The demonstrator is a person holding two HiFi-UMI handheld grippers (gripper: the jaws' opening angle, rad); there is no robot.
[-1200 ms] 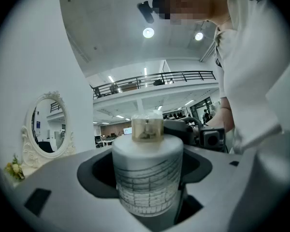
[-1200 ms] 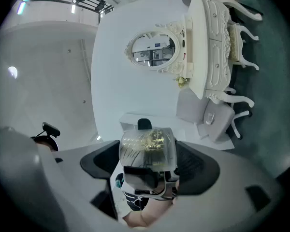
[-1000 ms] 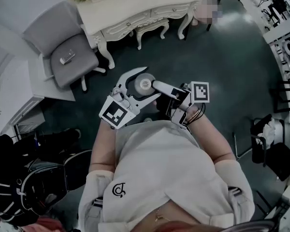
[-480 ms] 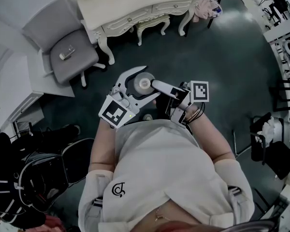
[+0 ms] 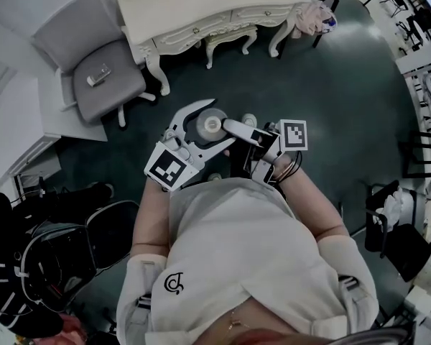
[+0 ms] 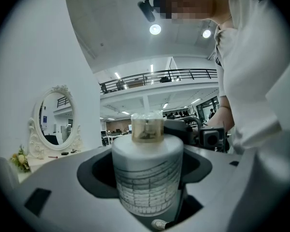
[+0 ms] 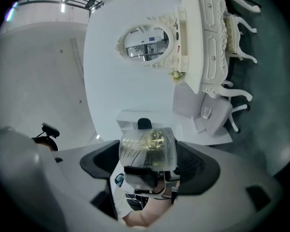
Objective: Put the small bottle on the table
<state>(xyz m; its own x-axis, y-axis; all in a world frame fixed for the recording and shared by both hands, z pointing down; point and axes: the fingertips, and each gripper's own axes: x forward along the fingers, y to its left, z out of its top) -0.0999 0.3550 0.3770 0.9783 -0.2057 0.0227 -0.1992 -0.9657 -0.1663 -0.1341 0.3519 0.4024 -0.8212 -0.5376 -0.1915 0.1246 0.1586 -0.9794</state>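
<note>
White small bottle [image 6: 146,178] in left gripper [image 5: 203,125]

Grey chair [image 5: 75,38], small device [image 5: 98,75] on seat; oval mirror [image 6: 57,120], flowers [image 6: 20,161] beside it

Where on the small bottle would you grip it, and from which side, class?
Grip the small bottle by its wide white body, from the side, jaws across its round wall, as the left gripper does. It stands upright and cylindrical; the narrower cap is in the right gripper.
</note>
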